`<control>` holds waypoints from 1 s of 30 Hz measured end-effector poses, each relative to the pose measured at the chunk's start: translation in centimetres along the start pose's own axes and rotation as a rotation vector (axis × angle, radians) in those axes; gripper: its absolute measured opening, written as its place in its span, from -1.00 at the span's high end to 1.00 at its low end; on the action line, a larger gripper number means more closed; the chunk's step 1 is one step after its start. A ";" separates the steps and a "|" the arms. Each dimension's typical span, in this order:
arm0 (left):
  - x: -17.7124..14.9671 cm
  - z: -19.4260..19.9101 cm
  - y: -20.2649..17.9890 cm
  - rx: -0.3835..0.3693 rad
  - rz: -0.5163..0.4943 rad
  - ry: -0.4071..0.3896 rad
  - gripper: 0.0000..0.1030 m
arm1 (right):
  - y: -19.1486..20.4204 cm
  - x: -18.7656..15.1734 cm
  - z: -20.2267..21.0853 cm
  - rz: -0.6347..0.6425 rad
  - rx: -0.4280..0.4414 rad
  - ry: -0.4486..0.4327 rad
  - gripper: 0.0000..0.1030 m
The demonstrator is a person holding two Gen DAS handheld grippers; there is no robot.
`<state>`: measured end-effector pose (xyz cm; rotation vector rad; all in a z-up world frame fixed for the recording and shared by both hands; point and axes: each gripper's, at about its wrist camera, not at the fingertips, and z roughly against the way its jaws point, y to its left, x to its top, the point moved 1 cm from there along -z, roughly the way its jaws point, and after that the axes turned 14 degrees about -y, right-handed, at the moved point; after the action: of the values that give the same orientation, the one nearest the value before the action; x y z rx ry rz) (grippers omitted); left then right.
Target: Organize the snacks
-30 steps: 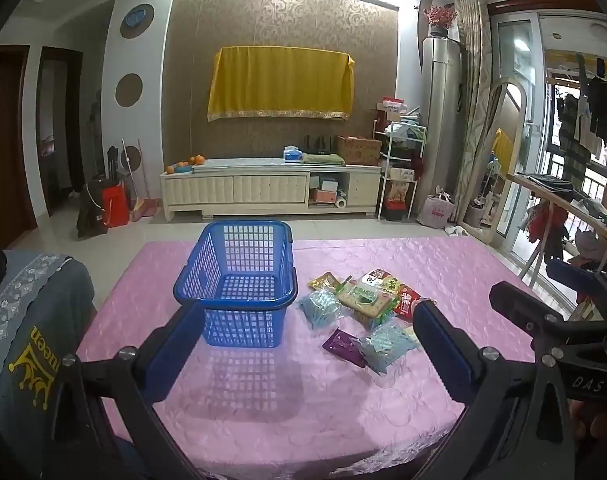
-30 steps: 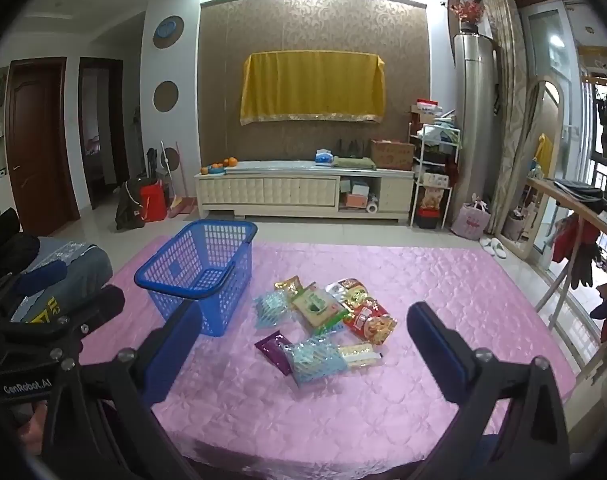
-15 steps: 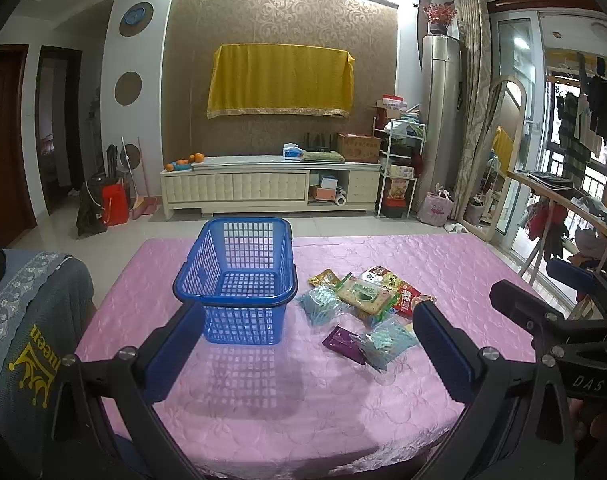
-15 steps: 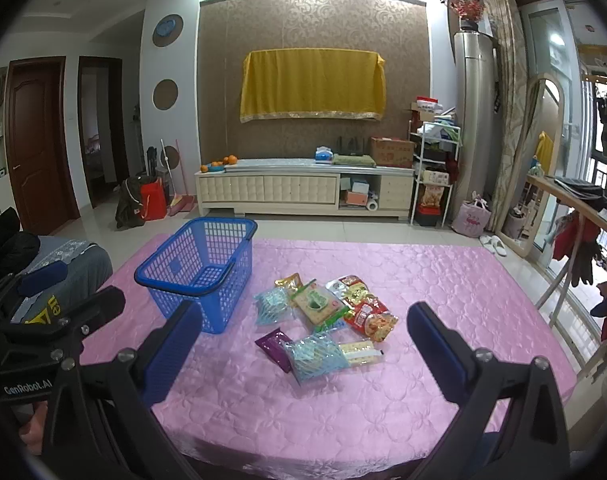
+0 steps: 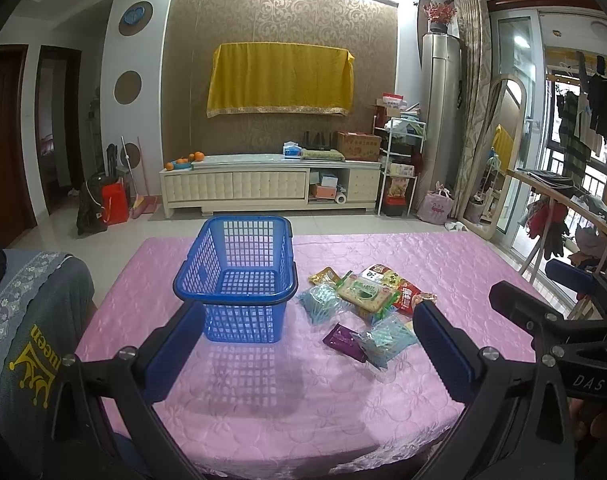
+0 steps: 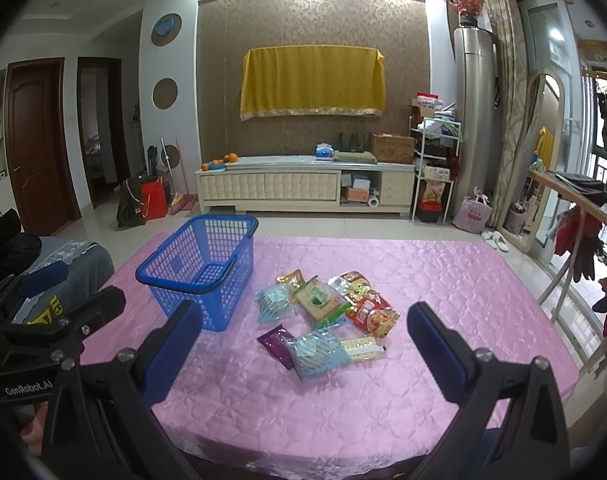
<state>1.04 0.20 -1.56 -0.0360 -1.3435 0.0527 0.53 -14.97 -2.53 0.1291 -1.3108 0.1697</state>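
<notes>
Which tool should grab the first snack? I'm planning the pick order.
Probably the right tool: it is open and the pile of snack packets lies straight ahead between its fingers. The left tool, also open, faces the empty blue plastic basket, with the packets off to its right.

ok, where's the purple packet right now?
The purple packet lies on the pink table cover, at the snack pile's near-left edge, touching a clear blue-patterned bag, right of the blue basket.

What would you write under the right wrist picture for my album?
Open right hand-held gripper hovers above snack packets beside an empty blue basket on a pink tablecloth.
</notes>
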 end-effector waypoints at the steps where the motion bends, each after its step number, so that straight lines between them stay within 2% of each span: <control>1: 0.0 0.0 0.0 0.000 0.000 0.000 -1.00 | 0.0 0.1 0.1 -0.001 0.000 0.000 -1.00; 30: -0.2 0.0 0.1 -0.002 0.000 0.004 -1.00 | 0.1 -0.2 -0.1 -0.009 0.001 0.012 -1.00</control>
<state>0.94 0.24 -1.79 -0.0377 -1.3395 0.0509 0.55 -14.91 -2.77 0.1345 -1.2983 0.1629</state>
